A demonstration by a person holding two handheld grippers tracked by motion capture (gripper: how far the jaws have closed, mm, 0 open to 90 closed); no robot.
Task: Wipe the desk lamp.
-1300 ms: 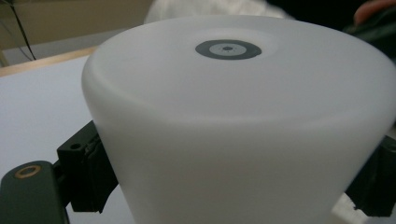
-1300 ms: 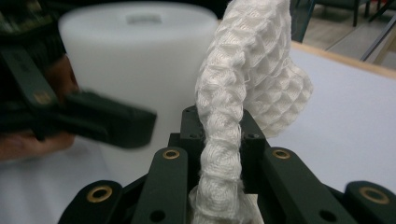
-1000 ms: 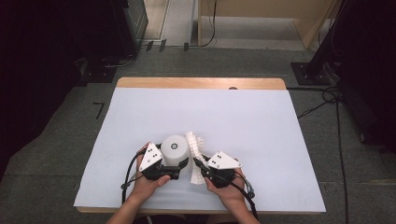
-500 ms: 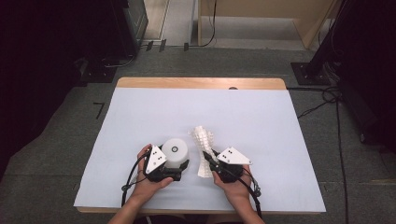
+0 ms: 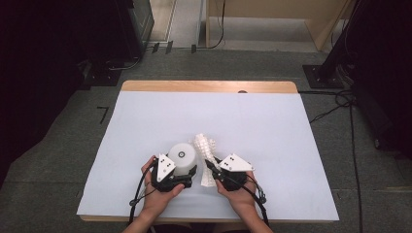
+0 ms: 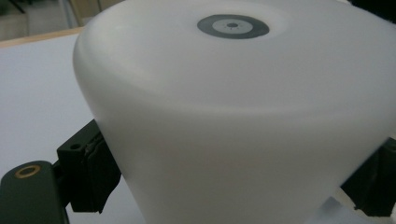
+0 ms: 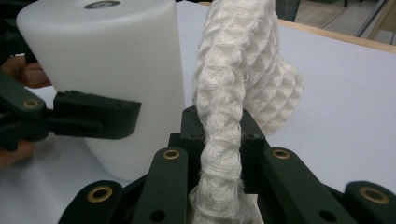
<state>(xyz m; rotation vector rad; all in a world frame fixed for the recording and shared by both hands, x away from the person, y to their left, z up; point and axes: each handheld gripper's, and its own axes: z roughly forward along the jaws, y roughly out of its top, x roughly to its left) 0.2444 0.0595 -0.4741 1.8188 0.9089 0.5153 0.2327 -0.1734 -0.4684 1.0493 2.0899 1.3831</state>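
Low centre of the high view: the left gripper (image 5: 187, 171) clamps the cup (image 5: 181, 158) (upside down), the right gripper (image 5: 210, 168) pinches the cloth (image 5: 204, 145). Wiping well probably means steadying the cup and pressing the cloth flat.

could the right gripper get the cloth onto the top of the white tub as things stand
Probably yes. The right gripper is shut on the cloth right beside the tub, which the left gripper clamps, and the tub's flat top looks bare.

White tub (image 5: 182, 156) stands inverted; knobbly white cloth (image 5: 204, 148) rises bunched just beside it.
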